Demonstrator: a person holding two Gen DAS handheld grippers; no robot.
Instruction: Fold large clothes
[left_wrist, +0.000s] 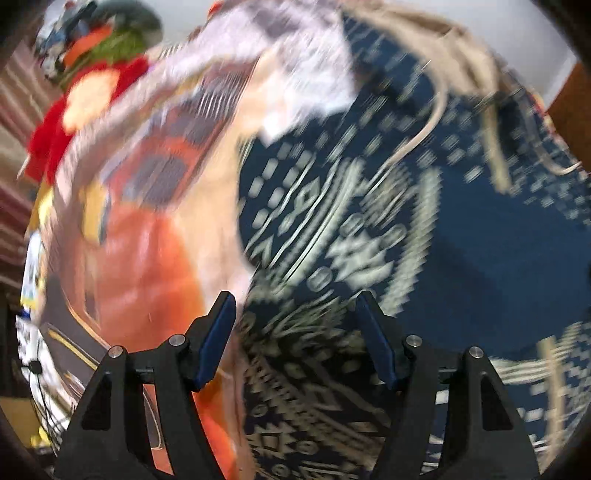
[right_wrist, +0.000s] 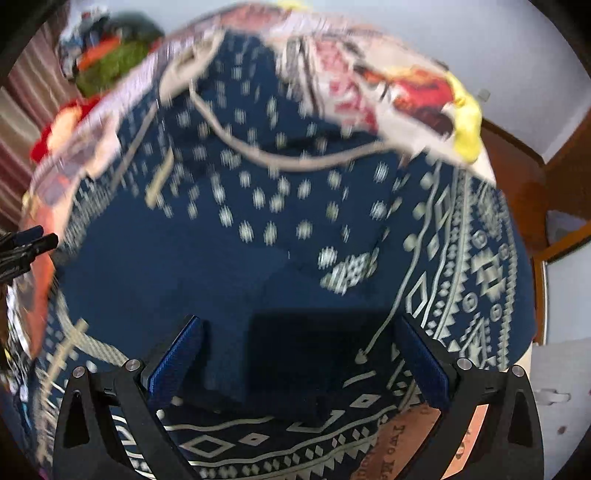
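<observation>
A large navy garment with a cream geometric print and cream drawstrings lies spread over a patterned surface; it also fills the right wrist view. My left gripper is open, its blue-padded fingers apart, over the garment's left edge where it meets the orange cover. My right gripper is open and empty, hovering over a plain navy fold of the garment. The other gripper shows at the far left of the right wrist view. Both views are motion-blurred.
An orange, cream and purple patterned cover lies under the garment. A pile of red, green and orange clothes sits at the back left. A yellow item rests at the back right. A brown wooden frame stands to the right.
</observation>
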